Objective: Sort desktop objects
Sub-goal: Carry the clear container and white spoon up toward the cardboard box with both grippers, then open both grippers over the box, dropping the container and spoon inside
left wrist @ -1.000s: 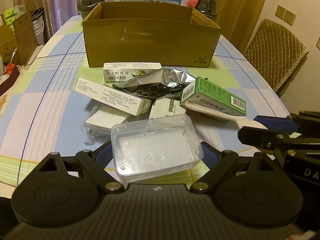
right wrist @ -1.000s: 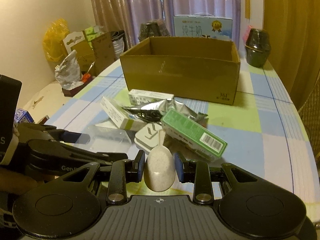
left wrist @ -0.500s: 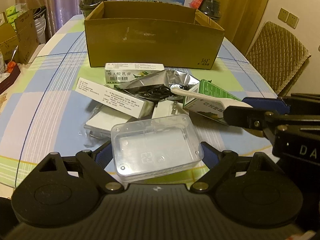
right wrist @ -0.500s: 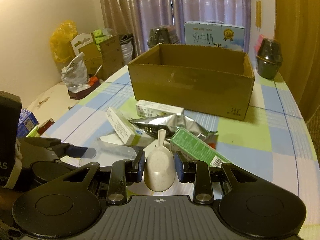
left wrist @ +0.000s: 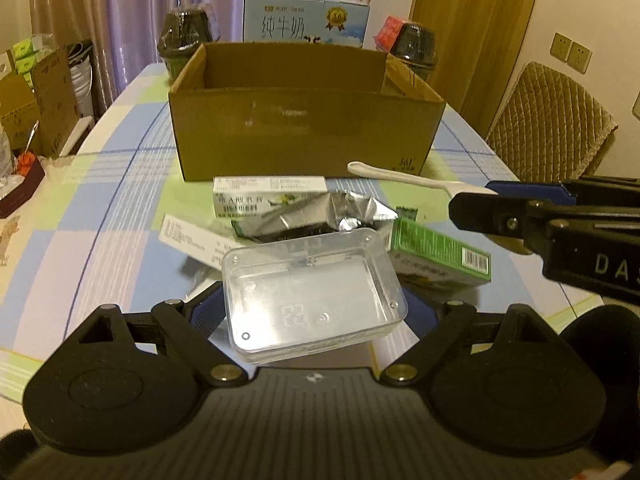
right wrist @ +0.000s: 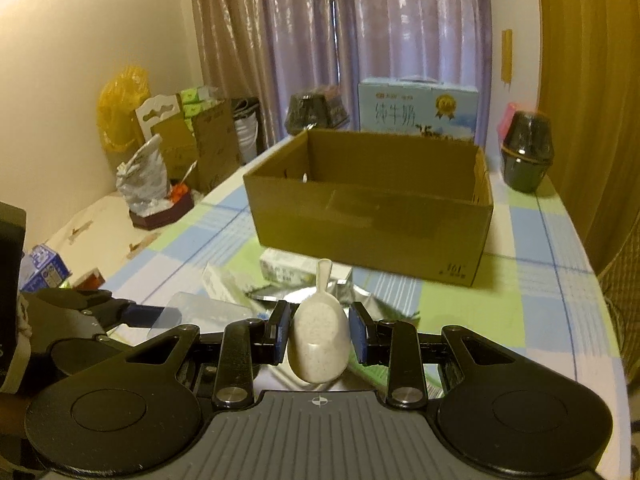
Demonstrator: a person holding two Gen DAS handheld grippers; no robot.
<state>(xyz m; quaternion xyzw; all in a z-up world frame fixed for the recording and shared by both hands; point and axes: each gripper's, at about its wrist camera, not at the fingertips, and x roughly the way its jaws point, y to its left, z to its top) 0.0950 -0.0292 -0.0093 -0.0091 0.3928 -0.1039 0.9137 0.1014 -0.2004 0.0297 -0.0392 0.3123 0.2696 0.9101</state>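
Observation:
My left gripper (left wrist: 312, 312) is shut on a clear plastic box (left wrist: 312, 292), lifted above the pile. My right gripper (right wrist: 318, 332) is shut on the bowl of a speckled white scoop (right wrist: 318, 328), whose handle points toward the open cardboard box (right wrist: 372, 220). In the left wrist view that scoop (left wrist: 400, 176) hangs in the air in front of the cardboard box (left wrist: 304, 136), held by the right gripper (left wrist: 500, 204). Below lie white medicine boxes (left wrist: 268, 196), a silver foil bag (left wrist: 320, 216) and a green box (left wrist: 440, 260).
A milk carton case (left wrist: 306, 24) and two dark lidded tubs (left wrist: 184, 36) stand behind the cardboard box on the checked tablecloth (left wrist: 100, 208). A quilted chair (left wrist: 552, 120) is at the right. Cartons and bags (right wrist: 180, 140) crowd the left side of the room.
Both grippers have risen and moved forward toward the cardboard box. The scoop has lifted off the pile, and the clear box is higher above the table.

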